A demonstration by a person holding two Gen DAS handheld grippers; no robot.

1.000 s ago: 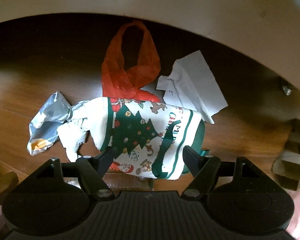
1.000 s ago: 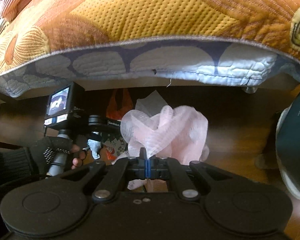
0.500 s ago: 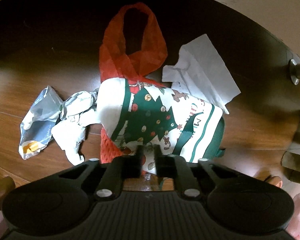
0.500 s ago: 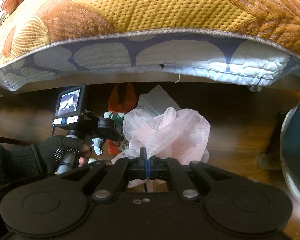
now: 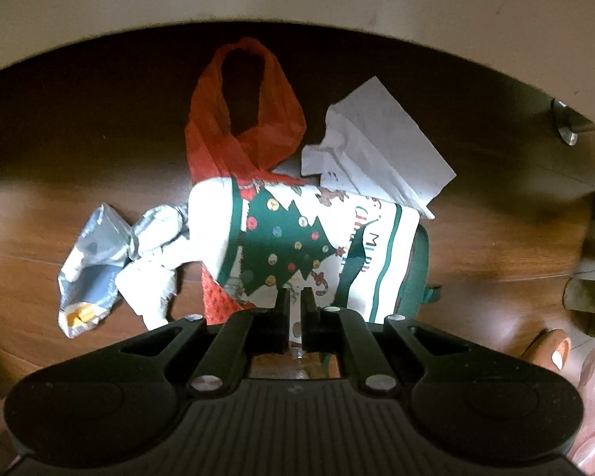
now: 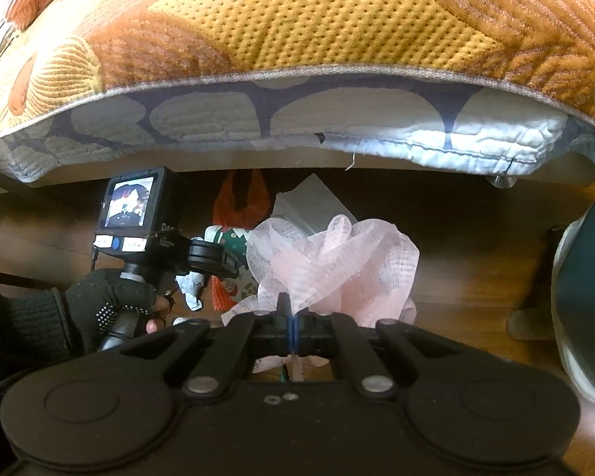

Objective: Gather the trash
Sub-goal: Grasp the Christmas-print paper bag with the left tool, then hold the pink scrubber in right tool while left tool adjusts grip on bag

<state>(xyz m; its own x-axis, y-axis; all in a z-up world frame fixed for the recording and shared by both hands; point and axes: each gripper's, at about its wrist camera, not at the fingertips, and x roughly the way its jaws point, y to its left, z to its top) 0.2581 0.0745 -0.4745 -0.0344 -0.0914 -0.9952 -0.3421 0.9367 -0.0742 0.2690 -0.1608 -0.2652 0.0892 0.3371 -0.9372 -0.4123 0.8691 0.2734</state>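
So the left gripper [image 5: 293,301] has its two fingers pinched nearly together on the near edge of the Christmas-print bag [image 5: 297,238], the white one with the green tree and green trim. The bag lies on the wooden floor [image 5: 59,277] right in front of the tool, spreading away from the tips toward the dark space under the bed. A red plastic bag [image 5: 242,127] sits partly under it and loops out behind it. A crumpled white paper [image 5: 377,154] touches the Christmas bag's far right corner, and a scrunched silver-blue wrapper [image 5: 99,261] lies just beside it on the left.

The right gripper [image 6: 291,317] is clamped tight, blue pads pressed together, on a wad of pink mesh netting [image 6: 337,265] that puffs up right above the tips. It's held low, pointing at the bed's edge, with the orange and yellow quilt [image 6: 297,20] hanging over the top.

From that side you can see the left hand [image 6: 111,305] in a black knit glove with dotted grip, wrapped around the tool's handle, the tool aimed toward the pile under the bed, its little camera screen [image 6: 129,202] facing back. The trash pile sits just past the left tool, to the left of the pink netting.
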